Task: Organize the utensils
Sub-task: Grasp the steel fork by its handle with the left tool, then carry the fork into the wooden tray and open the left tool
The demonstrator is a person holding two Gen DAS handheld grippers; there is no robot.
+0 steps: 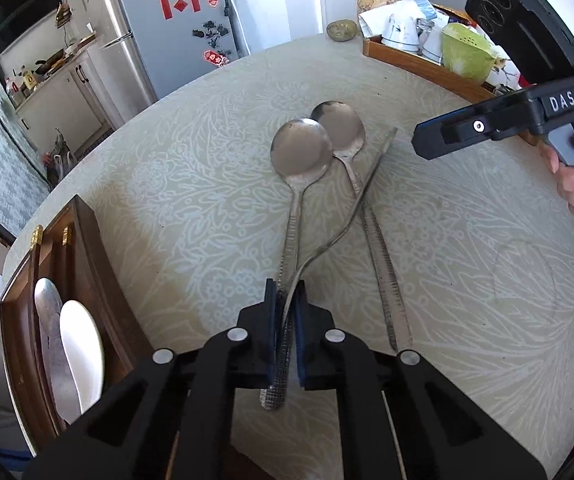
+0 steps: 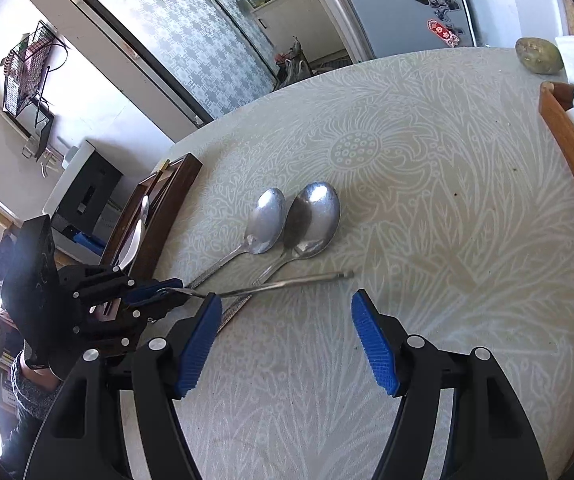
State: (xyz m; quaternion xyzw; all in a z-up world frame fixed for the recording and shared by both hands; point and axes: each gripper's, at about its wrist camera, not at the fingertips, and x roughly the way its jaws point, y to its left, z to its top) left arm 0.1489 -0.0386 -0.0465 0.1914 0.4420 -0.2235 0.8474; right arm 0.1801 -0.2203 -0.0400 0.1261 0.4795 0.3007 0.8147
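Pale, flowery cloth over the round table (image 1: 207, 160). Dark wooden box (image 1: 99, 248) at the left edge, spoons inside. On the cloth, one big spoon (image 1: 301, 152) and a second spoon (image 1: 341, 124), side by side. Left gripper (image 1: 285, 286) clamped on one end of a thin metal utensil (image 1: 375, 170), its long way pointing off across the spoon handles. Box just beside that gripper. Right gripper (image 2: 287, 300) wide apart, holding nothing, farther from the box.
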